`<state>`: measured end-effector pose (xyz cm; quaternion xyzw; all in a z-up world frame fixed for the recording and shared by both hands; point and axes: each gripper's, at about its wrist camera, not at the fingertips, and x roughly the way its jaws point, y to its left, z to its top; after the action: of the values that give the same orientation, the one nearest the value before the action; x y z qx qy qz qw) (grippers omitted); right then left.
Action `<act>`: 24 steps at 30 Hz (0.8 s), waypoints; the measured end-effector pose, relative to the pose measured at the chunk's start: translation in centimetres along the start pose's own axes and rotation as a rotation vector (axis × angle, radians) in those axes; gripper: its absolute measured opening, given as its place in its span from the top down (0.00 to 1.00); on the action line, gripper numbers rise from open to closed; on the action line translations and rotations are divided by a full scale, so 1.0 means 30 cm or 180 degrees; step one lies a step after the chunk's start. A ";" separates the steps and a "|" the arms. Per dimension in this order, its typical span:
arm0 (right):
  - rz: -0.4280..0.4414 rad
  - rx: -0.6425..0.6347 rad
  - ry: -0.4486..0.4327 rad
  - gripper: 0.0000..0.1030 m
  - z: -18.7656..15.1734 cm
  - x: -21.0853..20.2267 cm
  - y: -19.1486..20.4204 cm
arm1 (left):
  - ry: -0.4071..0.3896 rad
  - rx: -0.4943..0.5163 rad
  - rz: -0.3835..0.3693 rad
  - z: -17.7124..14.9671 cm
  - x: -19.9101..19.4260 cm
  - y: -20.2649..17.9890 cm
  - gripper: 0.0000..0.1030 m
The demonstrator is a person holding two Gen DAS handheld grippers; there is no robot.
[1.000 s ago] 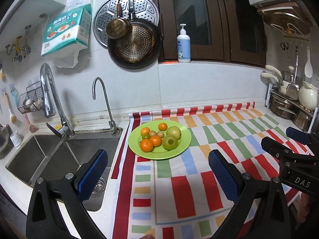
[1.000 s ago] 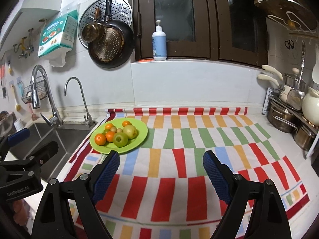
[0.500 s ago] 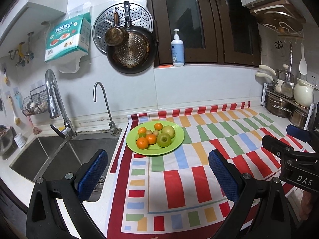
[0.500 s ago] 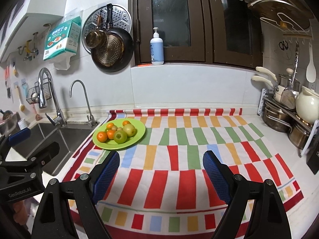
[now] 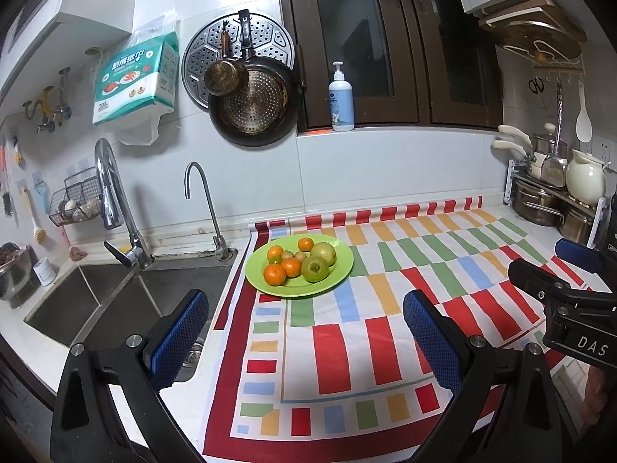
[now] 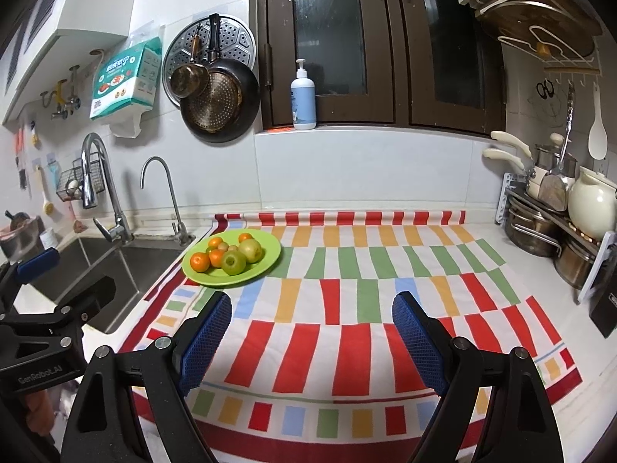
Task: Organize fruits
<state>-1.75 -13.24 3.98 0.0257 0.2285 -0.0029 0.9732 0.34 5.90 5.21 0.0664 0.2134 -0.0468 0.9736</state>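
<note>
At the bottom of each frame, the left tool [image 5: 304,343] and right tool [image 6: 312,341] stand apart, empty, above the striped cloth [image 6: 347,308]; mid-frame left, the green plate [image 6: 270,254] holds what look like oranges [image 6: 199,261] and apples [image 6: 234,263].

Two wrist fisheye views, side by side, facing the back wall over the counter

Left wrist view looks forward and slightly down between its own fingers [image 5: 181,332], from above the counter's front edge, centred near the sink [image 5: 115,293] and the cloth's [image 5: 347,347] left part; the plate [image 5: 339,270] lies at mid distance ahead. Right wrist view looks the same way from further right, over the cloth [image 6: 347,328], plate [image 6: 270,258] ahead to the left. Both share plate, cloth, sink [image 6: 127,270], taps, hung pans, bottle [image 5: 341,104] [image 6: 303,104] and pot rack. Each view catches the other gripper at its edge: right gripper [image 5: 570,270] at the left view's right, left gripper [image 6: 58,277] at the right view's left
</note>
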 end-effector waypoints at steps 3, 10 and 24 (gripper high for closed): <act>0.0003 -0.0001 -0.0003 0.16 -0.002 -0.005 -0.005 | -0.0003 0.0000 0.0005 -0.002 -0.006 -0.004 0.00; -0.0005 0.0001 -0.0009 0.16 -0.004 -0.009 -0.005 | -0.0017 -0.0003 0.0011 -0.006 -0.027 -0.012 0.00; 0.0003 0.0002 -0.0023 0.16 -0.007 -0.021 -0.014 | -0.0017 -0.0001 0.0012 -0.003 -0.037 -0.021 0.00</act>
<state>-2.40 -13.65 4.06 0.0262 0.2250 -0.0027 0.9740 -0.77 5.37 5.52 0.0666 0.2107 -0.0450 0.9742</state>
